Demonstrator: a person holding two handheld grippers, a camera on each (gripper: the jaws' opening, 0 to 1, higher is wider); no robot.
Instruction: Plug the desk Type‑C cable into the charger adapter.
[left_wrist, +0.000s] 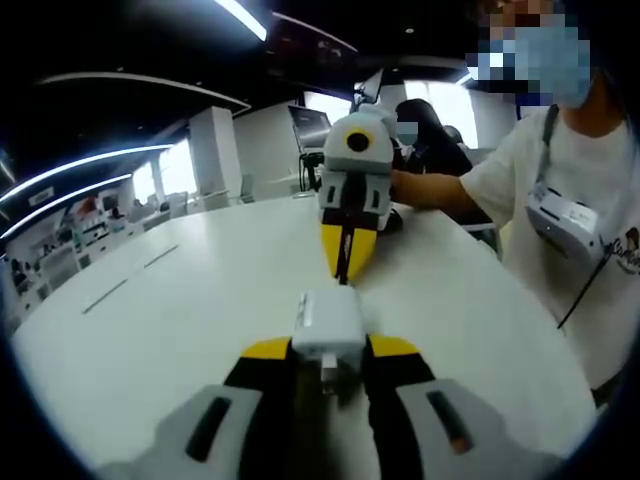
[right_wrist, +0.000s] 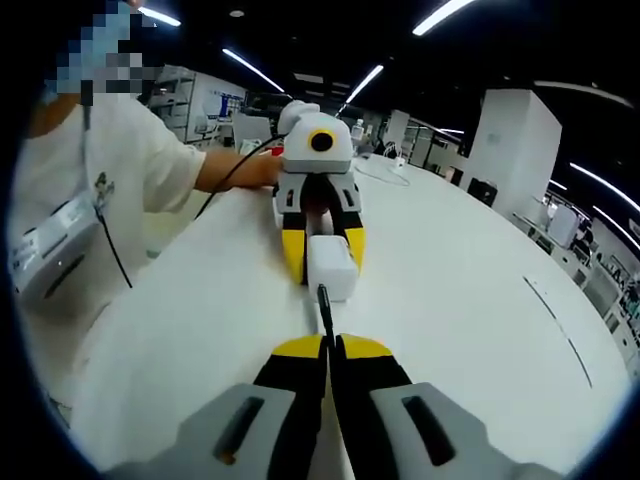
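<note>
My left gripper is shut on a white charger adapter, held just above the white table. Facing it, my right gripper pinches a black Type-C cable between its yellow tips, plug end pointing at the adapter, with a small gap between them. In the right gripper view my right gripper is shut on the cable's plug, whose tip sits just short of the adapter held by the left gripper. I cannot see the adapter's port.
A person in a white T-shirt stands at the table's edge, also visible in the right gripper view. The white table stretches wide around both grippers. Office desks, pillars and monitors lie beyond.
</note>
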